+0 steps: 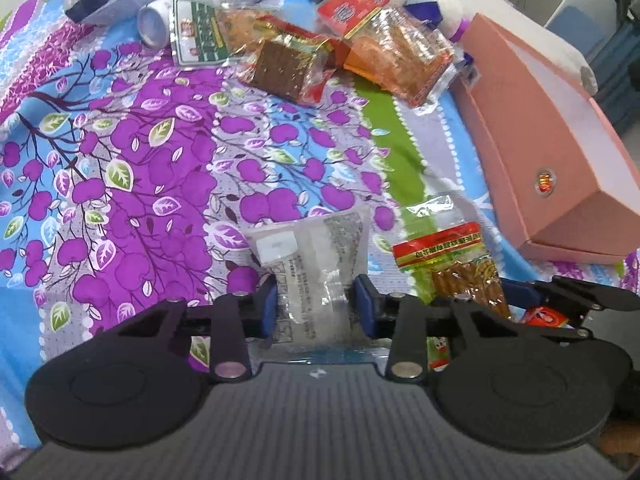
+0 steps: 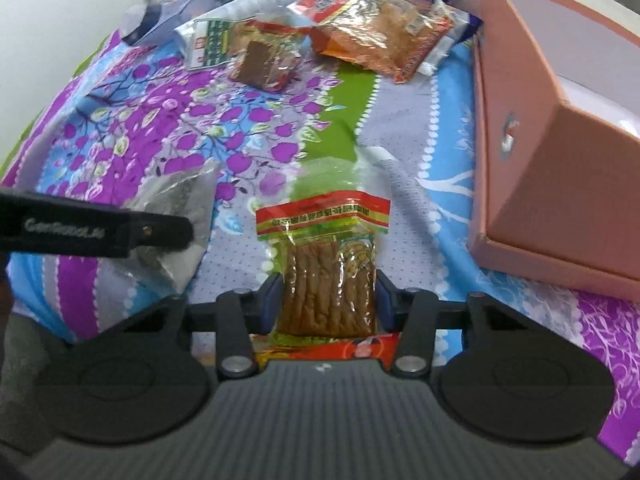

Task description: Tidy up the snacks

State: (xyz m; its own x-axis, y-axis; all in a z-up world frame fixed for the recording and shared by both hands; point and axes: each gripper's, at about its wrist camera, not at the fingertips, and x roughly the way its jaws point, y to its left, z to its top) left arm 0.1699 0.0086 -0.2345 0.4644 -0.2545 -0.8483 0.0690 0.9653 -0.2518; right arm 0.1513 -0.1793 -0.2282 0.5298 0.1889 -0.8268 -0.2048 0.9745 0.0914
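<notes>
A clear packet point(image 1: 316, 276) is being clamped between the pads of the left gripper point(image 1: 316, 304). Beside it, nearer the pink box point(image 2: 560, 140), a packet of brown sticks point(image 2: 328, 280) is being squeezed by the right gripper point(image 2: 328, 300) on the floral bedsheet point(image 1: 160, 160).

purple-blue floral bedsheet point(image 1: 160, 152), pink box point(image 1: 560, 152), red-yellow-green snack pkt point(image 2: 324, 248)

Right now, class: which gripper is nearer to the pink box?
Right. The right gripper, around the brown stick snack packet, sits just left of the pink box. The left gripper, around the clear packet, is further left.
</notes>
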